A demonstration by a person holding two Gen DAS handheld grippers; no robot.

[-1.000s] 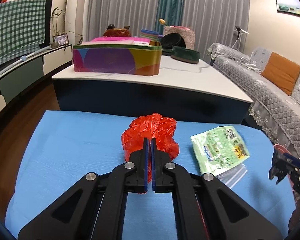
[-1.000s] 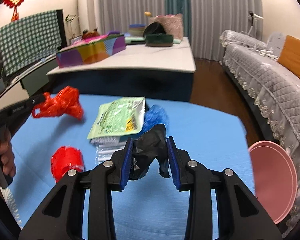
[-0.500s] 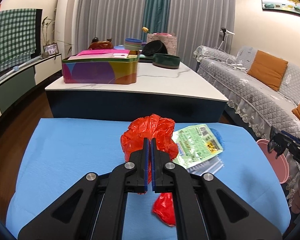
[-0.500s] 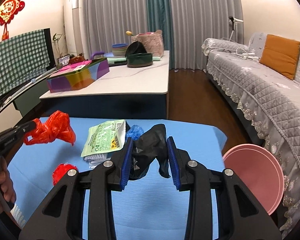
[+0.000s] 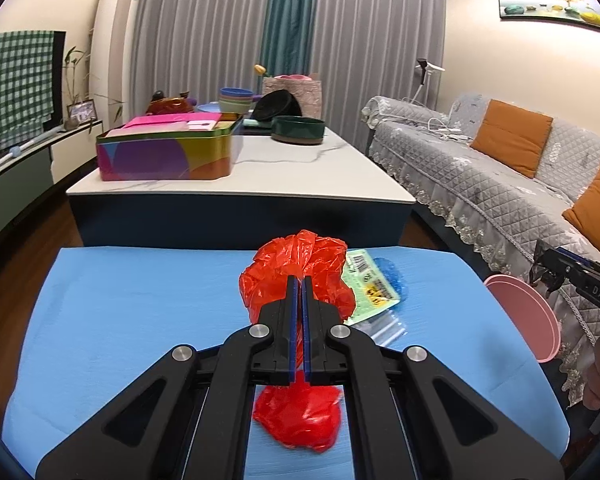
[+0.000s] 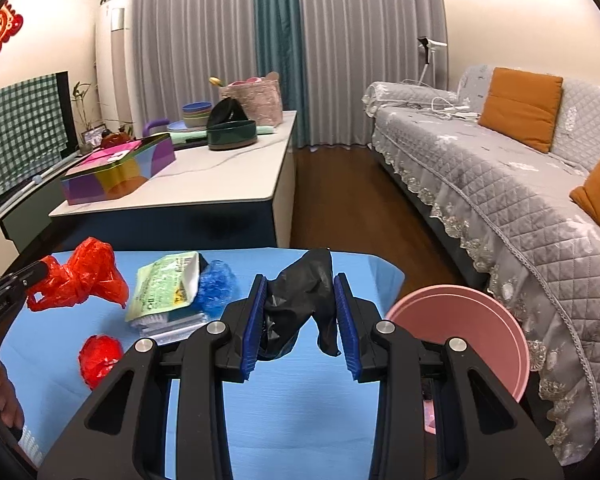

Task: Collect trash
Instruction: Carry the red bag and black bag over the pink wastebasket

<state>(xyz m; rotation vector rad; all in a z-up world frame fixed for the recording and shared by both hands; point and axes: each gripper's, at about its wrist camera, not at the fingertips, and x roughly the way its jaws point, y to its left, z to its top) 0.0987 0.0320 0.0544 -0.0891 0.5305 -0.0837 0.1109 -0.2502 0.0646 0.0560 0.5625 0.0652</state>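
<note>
Right wrist view: the right gripper (image 6: 300,312) pinches a black bag (image 6: 300,292) above the blue table's (image 6: 300,408) far right corner, near the pink bin (image 6: 476,320) just past the edge. The left gripper (image 5: 299,300), pressed together, pinches a red bag (image 5: 296,268) lifted clear. Neither is binned yet. A red wad (image 6: 100,360), green packet (image 6: 164,284) and blue scrap (image 6: 216,284) remain on the table. The bin's inside is hidden.

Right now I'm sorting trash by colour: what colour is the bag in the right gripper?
Black; the crumpled plastic bag shows best in the right wrist view.
</note>
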